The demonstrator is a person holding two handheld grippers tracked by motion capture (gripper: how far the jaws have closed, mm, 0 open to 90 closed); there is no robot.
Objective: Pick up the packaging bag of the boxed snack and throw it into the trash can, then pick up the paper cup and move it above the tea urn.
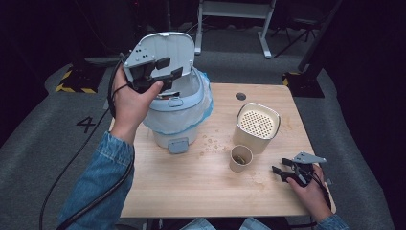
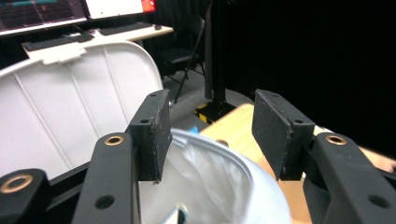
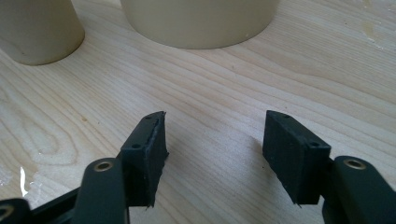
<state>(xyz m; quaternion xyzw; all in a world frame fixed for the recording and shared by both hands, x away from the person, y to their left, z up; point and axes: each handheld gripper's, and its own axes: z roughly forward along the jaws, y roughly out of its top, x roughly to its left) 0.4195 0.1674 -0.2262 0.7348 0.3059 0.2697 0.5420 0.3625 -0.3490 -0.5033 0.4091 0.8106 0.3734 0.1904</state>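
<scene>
Denim-sleeved left forearm rises from the table edge, holding the left gripper (image 1: 163, 72) above the bin (image 1: 178, 108), jaws well apart and empty. Right gripper (image 1: 286, 168) rests low on the wooden table (image 1: 201, 187), right of the bin, jaws likewise spread on nothing. Between them stand a small paper cup (image 1: 240, 158) and a perforated-top canister (image 1: 257, 127). Judged: cup is light and crushable; grip it mid-wall gently. Bin's raised lid (image 1: 165, 50) is stiff plastic; its liner is soft.

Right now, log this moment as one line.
left gripper: open, over bin, lid up | right gripper: open, near cup | canister: behind cup
</scene>
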